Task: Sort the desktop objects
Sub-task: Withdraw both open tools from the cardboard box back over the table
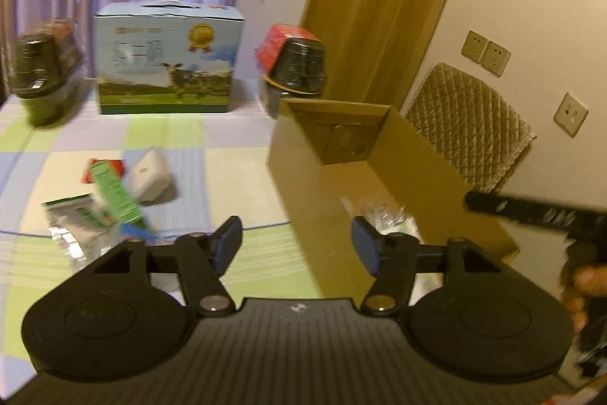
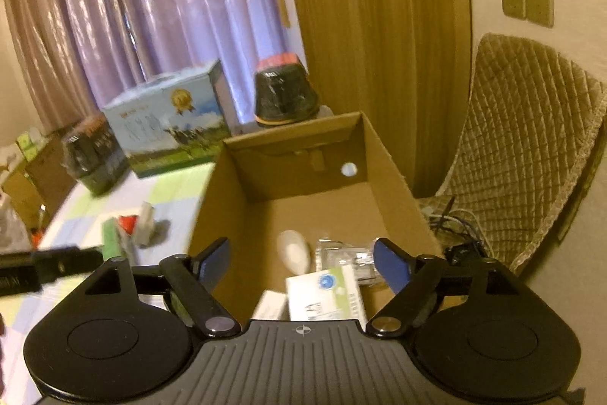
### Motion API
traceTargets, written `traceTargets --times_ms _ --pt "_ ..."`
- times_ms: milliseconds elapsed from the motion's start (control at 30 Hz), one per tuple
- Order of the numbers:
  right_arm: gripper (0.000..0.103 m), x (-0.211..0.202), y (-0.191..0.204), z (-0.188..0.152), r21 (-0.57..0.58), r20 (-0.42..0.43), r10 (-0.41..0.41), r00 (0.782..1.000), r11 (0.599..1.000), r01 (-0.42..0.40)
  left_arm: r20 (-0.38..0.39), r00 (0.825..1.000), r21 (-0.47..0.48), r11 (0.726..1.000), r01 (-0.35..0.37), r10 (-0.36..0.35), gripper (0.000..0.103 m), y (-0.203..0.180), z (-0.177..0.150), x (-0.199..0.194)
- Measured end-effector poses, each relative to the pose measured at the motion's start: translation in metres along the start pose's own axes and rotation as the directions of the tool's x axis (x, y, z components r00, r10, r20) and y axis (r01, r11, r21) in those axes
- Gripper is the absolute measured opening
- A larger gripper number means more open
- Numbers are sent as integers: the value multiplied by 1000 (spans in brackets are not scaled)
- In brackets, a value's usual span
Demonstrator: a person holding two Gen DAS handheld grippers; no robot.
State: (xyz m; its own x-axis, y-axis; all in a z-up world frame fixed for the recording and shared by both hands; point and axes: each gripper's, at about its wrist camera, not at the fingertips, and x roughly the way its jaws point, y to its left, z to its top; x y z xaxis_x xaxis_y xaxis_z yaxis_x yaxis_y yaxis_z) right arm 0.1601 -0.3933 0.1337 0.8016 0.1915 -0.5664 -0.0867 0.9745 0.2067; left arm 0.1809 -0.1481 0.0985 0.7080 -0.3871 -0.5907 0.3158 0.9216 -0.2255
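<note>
Both grippers empty, fingers spread, by a cardboard box (image 2: 303,177).
Left gripper (image 1: 296,245) over checked tabletop (image 1: 227,147); right gripper (image 2: 301,262) above box's packets.

Open brown cardboard box (image 2: 383,154) right of loose packets (image 1: 110,200) on checked tablecloth (image 1: 227,154); cow-printed carton (image 1: 167,63) behind; 1 white packet (image 2: 326,295) in box.

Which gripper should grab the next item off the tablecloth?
Left. The left gripper, open and empty, faces the green carton and white pouch on the tablecloth. The right gripper, open, hangs over the cardboard box.
</note>
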Motion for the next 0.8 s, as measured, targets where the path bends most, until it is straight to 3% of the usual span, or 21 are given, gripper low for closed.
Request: traceTargets --times_ms 300,533,800 --pt "94 -39 74 -36 -57 38 141 989 989 -138 -7 990 7 990 -141 141 93 65 -63 -72" --pt "98 -32 131 -76 -161 -20 214 977 963 -214 -38 971 38 971 -235 236 97 109 -95 -105" --pt "98 3 156 -119 -218 -127 210 969 947 -234 -75 972 117 970 -213 222 97 137 -115 -97"
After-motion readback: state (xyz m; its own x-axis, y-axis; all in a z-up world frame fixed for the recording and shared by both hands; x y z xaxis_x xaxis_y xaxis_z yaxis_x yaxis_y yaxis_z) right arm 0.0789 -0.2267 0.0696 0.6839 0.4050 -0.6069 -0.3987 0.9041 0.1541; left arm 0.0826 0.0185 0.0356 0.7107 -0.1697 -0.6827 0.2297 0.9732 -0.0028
